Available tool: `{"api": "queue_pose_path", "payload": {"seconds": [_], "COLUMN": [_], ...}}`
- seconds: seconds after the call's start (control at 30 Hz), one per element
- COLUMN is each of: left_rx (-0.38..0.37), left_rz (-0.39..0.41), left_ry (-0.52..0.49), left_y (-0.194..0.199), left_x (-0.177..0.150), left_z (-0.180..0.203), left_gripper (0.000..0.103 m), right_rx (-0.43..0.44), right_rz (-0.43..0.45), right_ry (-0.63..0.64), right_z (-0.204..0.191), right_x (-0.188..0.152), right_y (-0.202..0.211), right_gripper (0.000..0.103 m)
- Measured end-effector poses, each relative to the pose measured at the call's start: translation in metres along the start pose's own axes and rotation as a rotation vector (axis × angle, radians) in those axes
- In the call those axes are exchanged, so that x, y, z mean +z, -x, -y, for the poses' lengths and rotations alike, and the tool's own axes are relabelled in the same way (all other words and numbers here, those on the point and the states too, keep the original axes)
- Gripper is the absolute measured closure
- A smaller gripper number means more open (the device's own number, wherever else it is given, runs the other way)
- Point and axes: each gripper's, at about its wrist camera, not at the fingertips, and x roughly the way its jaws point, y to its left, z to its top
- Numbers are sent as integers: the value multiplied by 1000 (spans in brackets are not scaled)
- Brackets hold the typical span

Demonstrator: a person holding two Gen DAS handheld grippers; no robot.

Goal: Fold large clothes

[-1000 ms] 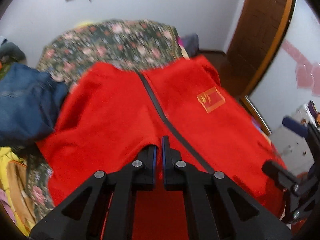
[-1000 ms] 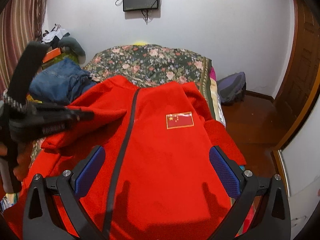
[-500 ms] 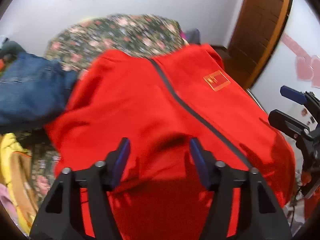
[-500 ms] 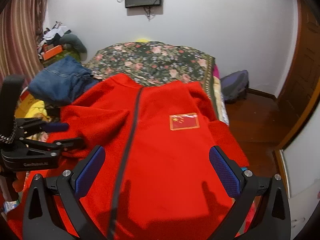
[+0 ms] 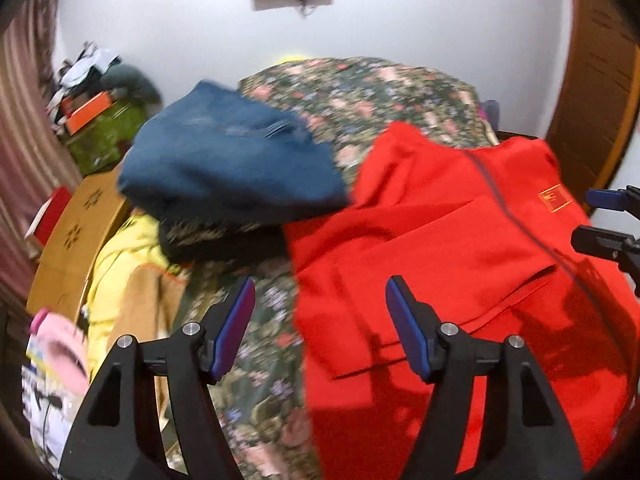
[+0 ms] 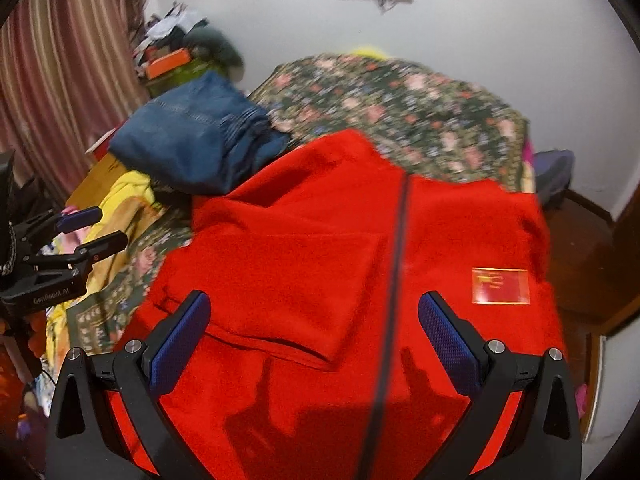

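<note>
The red jacket (image 6: 340,280) lies spread zip-up on the near end of the bed (image 6: 400,96), one sleeve folded across its front. The left gripper (image 5: 320,320) hangs over the jacket's left edge, jaws opening, nothing between them. The right gripper (image 6: 314,332) hovers released above the jacket. Folded jeans (image 5: 228,160) sit at the bed's left edge

Bare floral bed (image 6: 420,108) lies open beyond the red jacket (image 6: 320,248). Folded jeans (image 6: 192,148) block the far-left corner, touching the jacket's shoulder. Yellow clothing (image 5: 120,264) crowds the bed's left edge; the right edge drops to the floor.
</note>
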Motion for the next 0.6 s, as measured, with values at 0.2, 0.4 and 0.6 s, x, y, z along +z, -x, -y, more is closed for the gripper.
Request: {"api": "queue_pose_path", "payload": {"seconds": [0.2, 0.4, 0.6], "left_rx": [5, 1, -18], "left_rz": [-62, -114, -165], "left_ry": [66, 108, 167], "left_y": [-16, -28, -42], "left_x": [-34, -62, -79], "left_z": [-30, -43, -53], "left_gripper": [36, 36, 36], "right_rx": [68, 105, 140], "right_rz": [-100, -174, -283], "right_ry": [42, 174, 253], "right_z": [-38, -85, -115], "right_x": [5, 5, -3], "right_y": [-39, -69, -108], "right_gripper": [0, 7, 32]}}
